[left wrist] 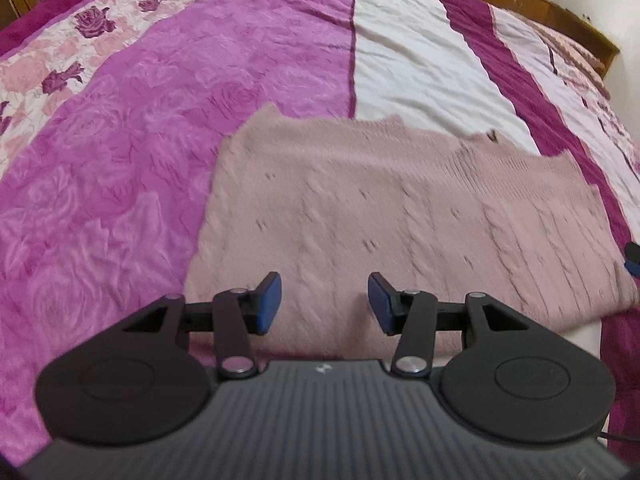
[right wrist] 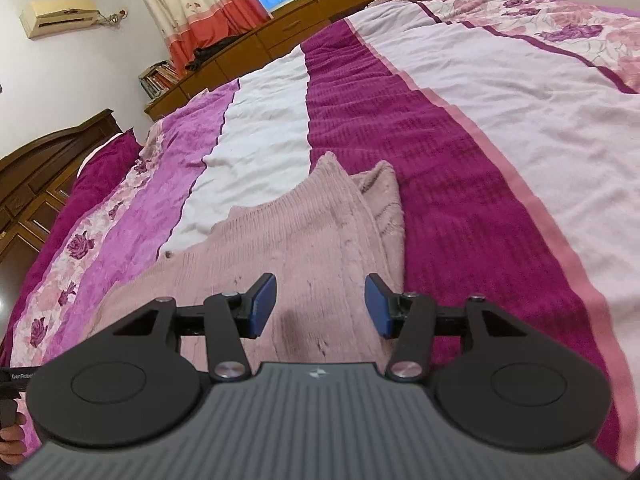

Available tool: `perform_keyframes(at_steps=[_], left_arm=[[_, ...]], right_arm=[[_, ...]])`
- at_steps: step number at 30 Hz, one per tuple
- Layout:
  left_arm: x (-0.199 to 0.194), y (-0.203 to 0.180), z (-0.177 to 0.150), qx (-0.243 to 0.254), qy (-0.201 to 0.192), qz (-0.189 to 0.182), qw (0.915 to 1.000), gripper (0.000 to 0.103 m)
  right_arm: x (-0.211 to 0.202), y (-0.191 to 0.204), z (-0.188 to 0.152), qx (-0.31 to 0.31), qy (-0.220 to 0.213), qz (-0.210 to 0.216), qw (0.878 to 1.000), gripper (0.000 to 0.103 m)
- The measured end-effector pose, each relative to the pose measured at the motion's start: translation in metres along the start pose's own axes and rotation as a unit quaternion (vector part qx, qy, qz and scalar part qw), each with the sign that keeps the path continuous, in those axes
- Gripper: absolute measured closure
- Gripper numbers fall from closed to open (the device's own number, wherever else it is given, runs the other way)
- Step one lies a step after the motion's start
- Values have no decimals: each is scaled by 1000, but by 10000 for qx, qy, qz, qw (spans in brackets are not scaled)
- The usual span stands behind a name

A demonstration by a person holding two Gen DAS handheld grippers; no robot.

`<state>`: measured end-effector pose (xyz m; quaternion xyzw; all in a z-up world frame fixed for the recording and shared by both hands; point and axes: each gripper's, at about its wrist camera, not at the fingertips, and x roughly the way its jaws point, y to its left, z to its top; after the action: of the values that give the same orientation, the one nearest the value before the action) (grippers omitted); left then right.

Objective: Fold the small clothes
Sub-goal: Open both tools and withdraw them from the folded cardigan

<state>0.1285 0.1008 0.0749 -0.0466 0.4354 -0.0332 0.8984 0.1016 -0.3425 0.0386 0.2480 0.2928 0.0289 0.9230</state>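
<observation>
Left gripper (left wrist: 324, 304): black linkage arms with blue pads, jaws parted, nothing between them; hovering above the near part of the garment, pads clear of the knit.
Right gripper (right wrist: 320, 306): same black build with blue pads, released, jaws apart and empty; poised over the garment's right-hand side.
Garment: dusty-pink cable-knit sweater (left wrist: 400, 216), lying flat on the bed, spread from centre toward 3 o'clock in the left wrist view; blurred there. In the right wrist view the sweater (right wrist: 304, 240) runs from 9 o'clock to centre, right edge doubled in layers, folded points reaching toward 12 o'clock.
Bedding: magenta, white and rose-print striped bedspread (left wrist: 120, 160) under the sweater, covering the bed on all sides.
Bed frame: brown wooden footboard (right wrist: 48, 168) at 9 o'clock in the right wrist view.
Wall, 10 to 11 o'clock: cream wall-mounted air conditioner (right wrist: 60, 16).
Window side, 11 to 12 o'clock: floral cream-and-coral curtain (right wrist: 200, 8) above long wooden cabinet (right wrist: 320, 12).
</observation>
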Motion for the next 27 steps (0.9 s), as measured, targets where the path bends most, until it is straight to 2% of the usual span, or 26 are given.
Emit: perform_keyframes(at_steps=[2,3,4,7,11,13,21,27], left_arm=[[-4,-9,-6,76,4,61,10000,53],[-6,-13,-10,104,29,67,9999,51],[-8,-16,-12,109,49,56,9999,48],[-11,-23,-22,64,84,72,9999,45],[-12,-32,-31,40,177,275,9995,44],[-12,-35,-35,20,195,383,9991,38],[-18,-46,-42,-24,194,478,9987,36],[-17,-54,-47,62,218,574,9981,36]], right_arm=[[-8,-2,-2,8,-8,-43,10000,38],[-11,-4,-3,27,-19,-83,10000,31],[-15,-7,-5,46,-40,-129,9999,28],[-21,-14,-7,80,11,-186,9998,28],[-23,-26,-12,185,150,-288,9993,26],[-24,-32,-15,273,218,-307,9989,24],[-22,-45,-21,498,466,-91,9976,22],[-14,-49,-19,732,586,198,9954,15]])
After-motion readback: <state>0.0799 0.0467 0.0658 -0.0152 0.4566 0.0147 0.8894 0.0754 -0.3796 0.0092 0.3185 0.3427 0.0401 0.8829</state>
